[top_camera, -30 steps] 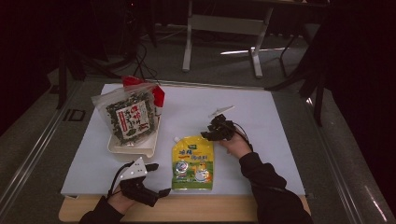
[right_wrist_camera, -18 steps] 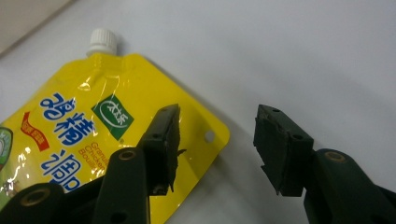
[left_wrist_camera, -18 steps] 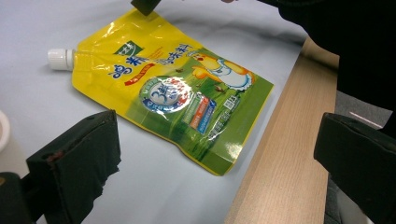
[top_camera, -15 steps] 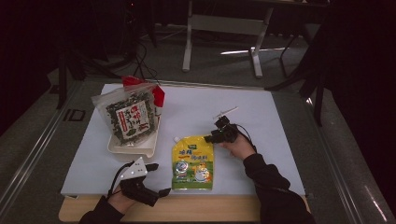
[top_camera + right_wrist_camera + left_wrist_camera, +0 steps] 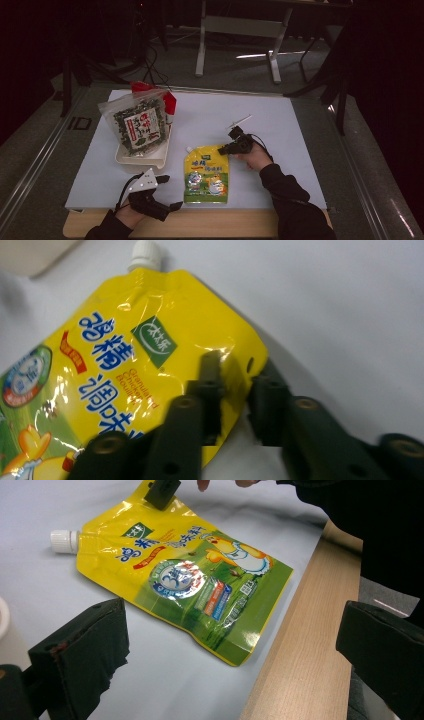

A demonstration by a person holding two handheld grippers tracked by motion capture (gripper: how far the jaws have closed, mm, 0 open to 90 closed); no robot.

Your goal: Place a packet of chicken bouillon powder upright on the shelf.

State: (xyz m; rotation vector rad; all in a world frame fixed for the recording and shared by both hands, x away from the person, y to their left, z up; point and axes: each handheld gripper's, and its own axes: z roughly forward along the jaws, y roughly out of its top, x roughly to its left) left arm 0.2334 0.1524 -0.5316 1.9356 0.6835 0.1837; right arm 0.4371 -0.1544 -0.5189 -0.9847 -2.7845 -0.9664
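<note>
A yellow spouted pouch (image 5: 207, 172) lies flat on the white mat near the front edge, its white cap (image 5: 64, 540) pointing away from the person. My right gripper (image 5: 225, 148) sits at the pouch's top right corner. Its jaws have just been closing, and in the right gripper view (image 5: 237, 370) they pinch that corner of the pouch (image 5: 125, 365) between them. My left gripper (image 5: 170, 191) rests at the front left, open wide. In the left gripper view (image 5: 232, 620) nothing is between its jaws, and the pouch (image 5: 185, 575) lies just ahead.
A white tray (image 5: 140, 159) at the back left holds a clear bag of dark seaweed (image 5: 140, 125), with a red packet (image 5: 170, 102) behind it. The white mat (image 5: 295, 125) covers the table. A wooden edge (image 5: 200, 230) runs along the front.
My right gripper has come down a little toward the pouch's top right corner and its jaws have shut on it. The left gripper has stayed put.
</note>
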